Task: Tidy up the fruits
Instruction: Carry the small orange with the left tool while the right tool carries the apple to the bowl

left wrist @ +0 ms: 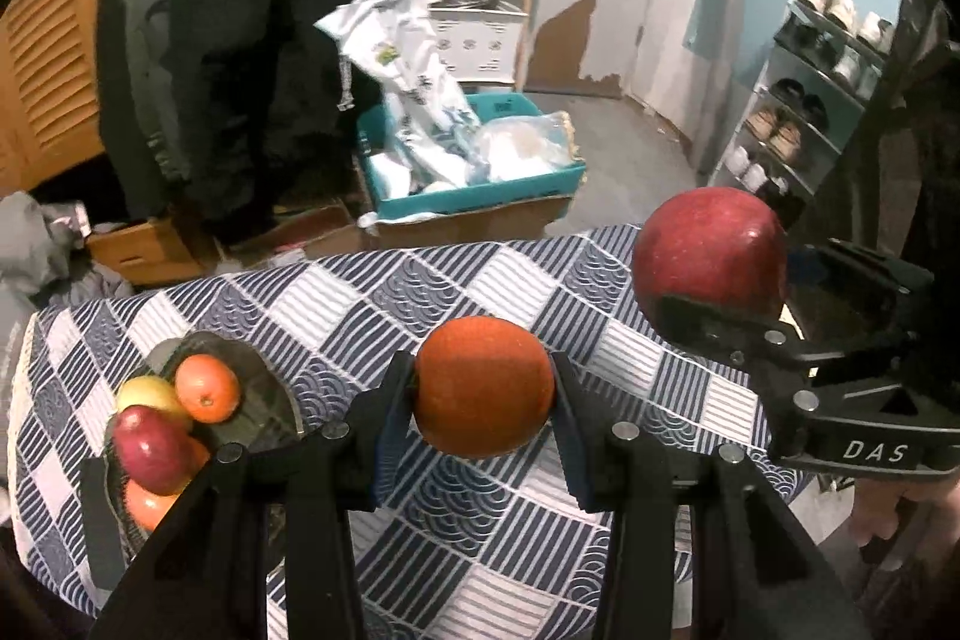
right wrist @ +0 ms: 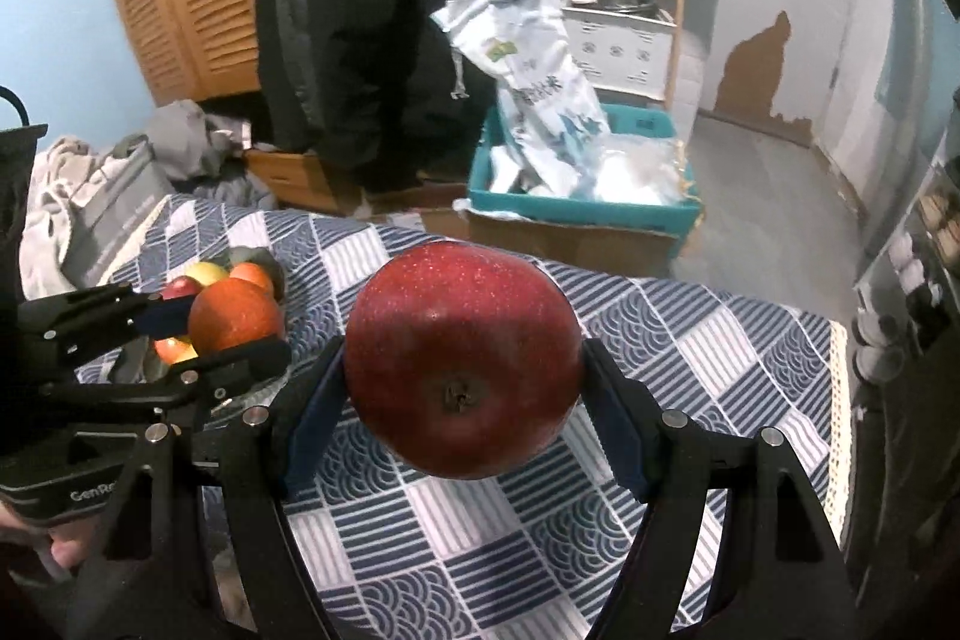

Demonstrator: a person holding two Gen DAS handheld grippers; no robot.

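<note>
The left gripper (left wrist: pixel 483 388) is up above the bench, squeezing an orange (left wrist: pixel 483 385); the right gripper (right wrist: pixel 462 370) is beside it, squeezing a red apple (right wrist: pixel 462 358).

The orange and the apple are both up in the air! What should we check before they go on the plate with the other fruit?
1. Orange pinched between the left gripper fingers: ok.
2. Red apple clamped in the right gripper: ok.
3. Both fruits lifted off the tablecloth: ok.
4. Glass plate in view to the left: ok.
5. Free room on the plate: cannot tell, several fruits piled there.
6. Grippers apart from each other: ok.
</note>
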